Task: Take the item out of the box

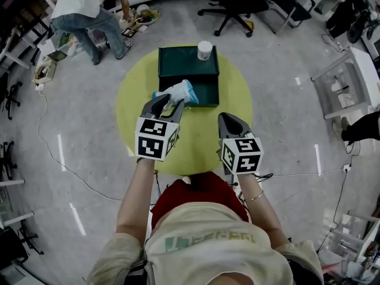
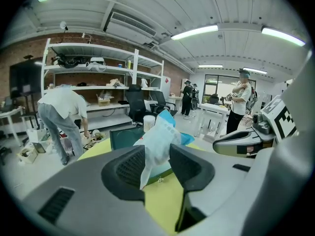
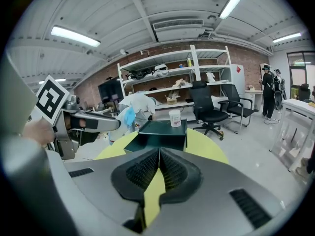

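Left gripper (image 1: 172,105) pinches the blue-white packet (image 1: 181,91) by its thin end above the 7 o'clock corner of the box (image 1: 178,61), so it may slip free; right gripper (image 1: 225,117) sits closed, empty.

Bright ceiling tube lights (image 2: 194,32); strong fisheye warp, dark vignette corners.

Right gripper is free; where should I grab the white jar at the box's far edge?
I'd open the right gripper and take the white jar across its round side wall, about mid-height, coming level from the near right. It stands upright, and that side avoids the packet held in the left gripper.
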Available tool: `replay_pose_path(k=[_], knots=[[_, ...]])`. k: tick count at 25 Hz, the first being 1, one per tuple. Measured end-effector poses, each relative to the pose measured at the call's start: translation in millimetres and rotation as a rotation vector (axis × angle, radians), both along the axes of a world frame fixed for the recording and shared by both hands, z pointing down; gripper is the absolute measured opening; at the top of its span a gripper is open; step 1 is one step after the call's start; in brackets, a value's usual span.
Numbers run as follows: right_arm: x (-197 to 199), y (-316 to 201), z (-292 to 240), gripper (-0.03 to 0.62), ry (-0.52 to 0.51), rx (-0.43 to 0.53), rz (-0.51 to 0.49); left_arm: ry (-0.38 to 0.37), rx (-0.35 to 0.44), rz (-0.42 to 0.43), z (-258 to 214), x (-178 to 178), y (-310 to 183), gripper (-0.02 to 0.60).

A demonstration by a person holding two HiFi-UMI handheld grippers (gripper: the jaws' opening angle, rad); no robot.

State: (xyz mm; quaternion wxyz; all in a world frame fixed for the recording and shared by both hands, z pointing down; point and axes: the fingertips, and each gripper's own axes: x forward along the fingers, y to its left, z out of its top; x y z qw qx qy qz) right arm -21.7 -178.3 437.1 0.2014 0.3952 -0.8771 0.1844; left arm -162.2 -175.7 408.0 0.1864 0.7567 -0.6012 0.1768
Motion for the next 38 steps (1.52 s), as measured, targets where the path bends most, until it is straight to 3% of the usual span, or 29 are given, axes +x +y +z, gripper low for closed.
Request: replay_pose_path(k=[28,38], knots=[[-37,89,-34,0.037,-0.046,0.100,-0.082,0.088,0.089,-0.130,-25,-24,118,0.166],[-55,118,-53,0.035,-0.042,0.177,-0.144,0.109,0.122,-0.180,-39,-38,155,0.166]])
